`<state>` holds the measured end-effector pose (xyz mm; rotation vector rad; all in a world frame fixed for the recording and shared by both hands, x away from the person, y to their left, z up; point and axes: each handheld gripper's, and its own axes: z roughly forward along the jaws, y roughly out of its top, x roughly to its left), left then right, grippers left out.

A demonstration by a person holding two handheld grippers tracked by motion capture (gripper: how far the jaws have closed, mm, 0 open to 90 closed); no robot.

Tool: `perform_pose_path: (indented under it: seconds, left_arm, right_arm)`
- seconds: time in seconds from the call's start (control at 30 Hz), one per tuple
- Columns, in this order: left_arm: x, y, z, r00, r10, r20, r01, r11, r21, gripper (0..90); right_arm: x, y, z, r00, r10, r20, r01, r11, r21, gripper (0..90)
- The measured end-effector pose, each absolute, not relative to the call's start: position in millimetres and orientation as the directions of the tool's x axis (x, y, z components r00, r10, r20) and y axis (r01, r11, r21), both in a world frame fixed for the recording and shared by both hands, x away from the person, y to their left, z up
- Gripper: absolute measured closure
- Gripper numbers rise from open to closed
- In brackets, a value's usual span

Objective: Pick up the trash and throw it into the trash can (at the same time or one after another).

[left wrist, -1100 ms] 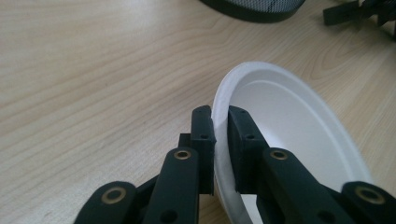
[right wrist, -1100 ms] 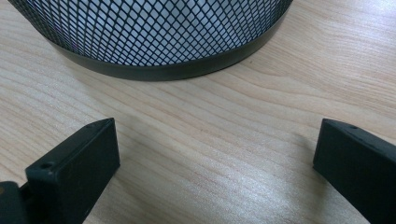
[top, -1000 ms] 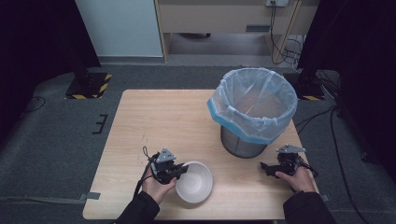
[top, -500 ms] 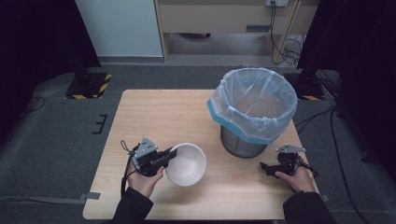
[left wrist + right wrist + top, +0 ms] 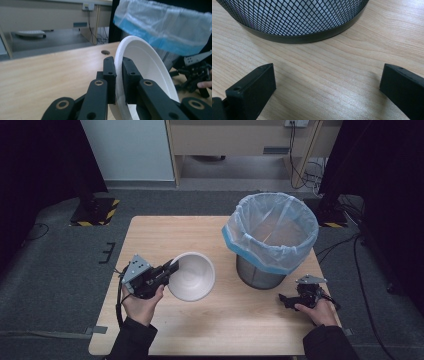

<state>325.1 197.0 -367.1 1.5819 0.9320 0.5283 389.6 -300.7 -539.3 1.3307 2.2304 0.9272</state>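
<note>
Left gripper view: white bowl (image 5: 147,67) (tilted, rim-pinched)

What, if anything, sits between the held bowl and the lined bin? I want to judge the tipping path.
Nothing visible does. The left gripper is clamped on the white bowl's rim, and bare table lies between it and the bin. The right gripper rests open beside the bin's base.

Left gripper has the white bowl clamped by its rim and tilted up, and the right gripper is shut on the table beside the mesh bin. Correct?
Not quite. The right gripper is open: the right gripper view shows its jaws wide apart over bare table, holding nothing. The rest stands: the left gripper clamps the white bowl by its rim, tilted up, beside the mesh bin.
</note>
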Motion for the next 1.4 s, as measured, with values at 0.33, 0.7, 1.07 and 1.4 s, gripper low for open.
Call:
perform_pose_path:
  seconds: [0.33, 0.7, 1.07, 1.4]
  left_arm:
    - [343, 187, -333, 0.594, 0.791, -0.149, 0.189, 0.043, 0.981, 82.5]
    - [361, 168, -301, 0.608, 0.784, -0.122, 0.116, 0.064, 0.991, 82.5]
    - [383, 130, -270, 0.636, 0.767, -0.083, 0.053, 0.064, 0.997, 82.5]
    - [401, 98, -260, 0.649, 0.756, -0.083, 0.039, 0.076, 0.996, 82.4]
  right_arm:
    - [390, -301, -539, -0.480, 0.877, 0.006, 0.623, 0.336, 0.706, 0.6]
    - [390, -301, -539, -0.480, 0.877, 0.006, 0.624, 0.336, 0.706, 0.6]
    - [390, -301, -539, -0.477, 0.879, 0.011, 0.627, 0.331, 0.705, 0.6]
    - [390, -300, -539, -0.476, 0.879, 0.011, 0.626, 0.330, 0.707, 0.6]
